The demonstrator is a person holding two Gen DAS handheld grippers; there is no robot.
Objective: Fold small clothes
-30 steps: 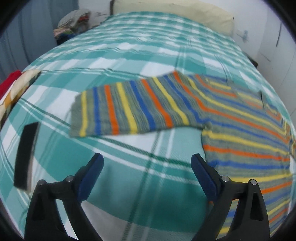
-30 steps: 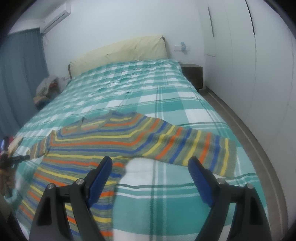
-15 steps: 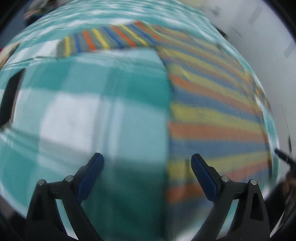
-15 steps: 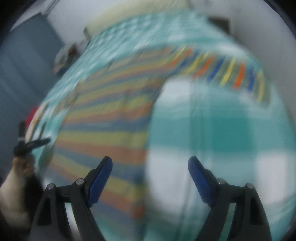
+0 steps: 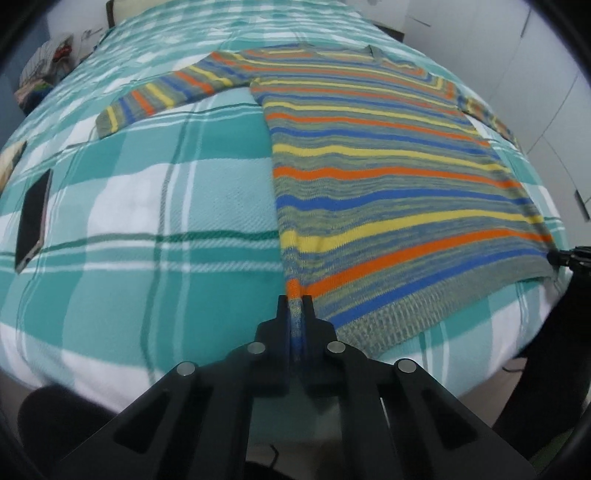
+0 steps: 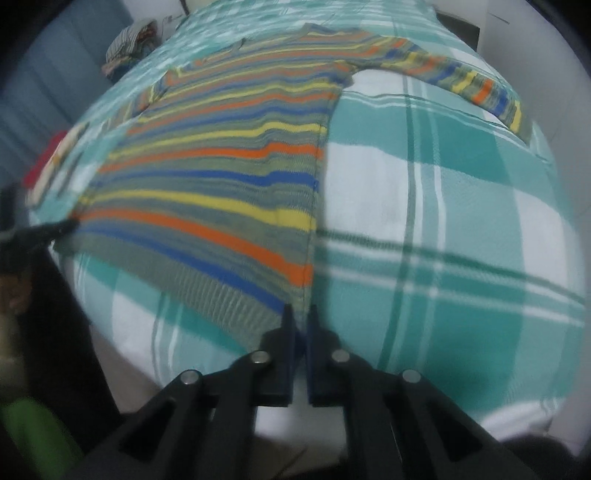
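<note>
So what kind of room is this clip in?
Most likely a bedroom: a bed with a teal plaid bedspread, a cream headboard or pillow at its far end, and white wardrobe doors alongside.

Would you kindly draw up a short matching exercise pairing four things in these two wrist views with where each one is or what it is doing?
Things:
1. left gripper
2. right gripper
3. phone
4. clothes pile

States or places:
A. beside the bed's far end
B. clamped on the striped sweater's lower left corner
C. flat on the bedspread, away from the sweater
D. clamped on its lower right corner

Pairs: 1-B, 2-D, 3-C, 4-A
</note>
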